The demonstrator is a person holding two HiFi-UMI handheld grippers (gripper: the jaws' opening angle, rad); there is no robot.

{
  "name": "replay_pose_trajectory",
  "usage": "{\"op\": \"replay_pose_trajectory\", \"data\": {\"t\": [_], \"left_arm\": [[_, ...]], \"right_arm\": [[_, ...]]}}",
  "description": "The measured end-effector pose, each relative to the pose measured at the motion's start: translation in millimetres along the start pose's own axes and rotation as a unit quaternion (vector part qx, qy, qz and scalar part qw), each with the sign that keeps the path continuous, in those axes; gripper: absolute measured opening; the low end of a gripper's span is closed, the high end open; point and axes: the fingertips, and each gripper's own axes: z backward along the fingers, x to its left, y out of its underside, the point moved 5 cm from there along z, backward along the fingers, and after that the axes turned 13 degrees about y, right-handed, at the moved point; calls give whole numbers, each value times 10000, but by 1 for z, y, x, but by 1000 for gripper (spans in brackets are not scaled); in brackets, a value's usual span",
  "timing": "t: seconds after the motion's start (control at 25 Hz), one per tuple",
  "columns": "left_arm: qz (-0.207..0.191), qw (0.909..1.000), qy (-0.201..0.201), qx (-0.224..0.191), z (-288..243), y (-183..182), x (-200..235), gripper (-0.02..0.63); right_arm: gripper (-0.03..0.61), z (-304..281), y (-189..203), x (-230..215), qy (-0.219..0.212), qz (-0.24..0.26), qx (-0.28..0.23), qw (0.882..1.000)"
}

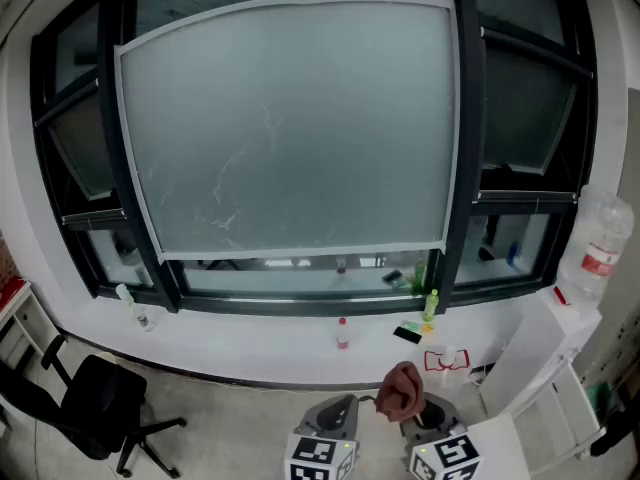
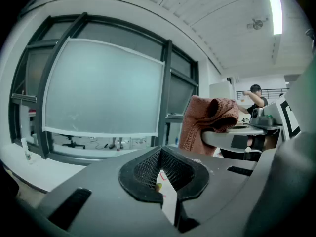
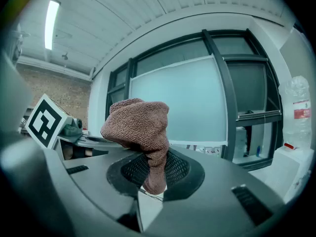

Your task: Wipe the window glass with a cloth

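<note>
Right gripper view: clamped between the closed jaws of the right gripper, a rust-brown knitted cloth, bunched up above them. In the left gripper view, nothing held, with the left gripper closed down to a thin slit. From the head view, both held low, well apart from the large frosted window glass, the cloth nowhere touching it. Faint streaks showing on the pane's lower left. By the look of it, only the pick-up done; left to do, raising the cloth to the glass and wiping across.
</note>
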Motion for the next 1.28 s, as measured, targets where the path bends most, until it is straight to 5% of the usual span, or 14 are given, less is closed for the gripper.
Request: {"op": "replay_pose_trajectory", "data": {"t": [0.68,1.28], "left_arm": [[6,9999,-68,103,-47,2,-31,5],[-13,10000,-92,-7,-121,-12,61,5]], "right_arm": [[48,-5,19,-52,-138,-71,75,9999],[48,-117,25,-64,-264,-75,149,9995]]}}
